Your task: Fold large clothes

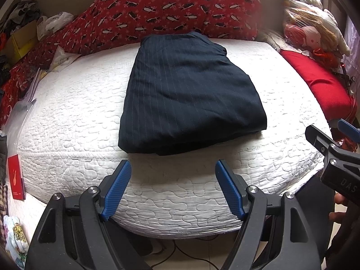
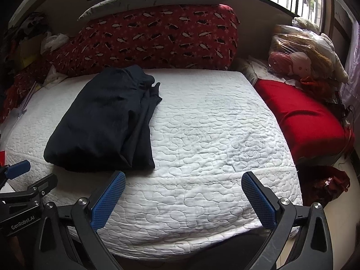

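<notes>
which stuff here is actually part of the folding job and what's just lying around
Part of the job:
- dark pinstriped garment, folded on the white quilted mattress
- left gripper, open
- right gripper, open

Just lying about:
- red patterned bedding
- plain red cushion
- bagged plush toys
- red booklet

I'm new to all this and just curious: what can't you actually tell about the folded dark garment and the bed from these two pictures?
- Garment type: folded, both views; inner layers hidden.
- Garment's far edge: bunched in right wrist view.
- Under the mattress: cut off by left gripper.
- Right gripper fingers: mostly beyond the edge of left wrist view.
- Red booklet print: too small.
</notes>
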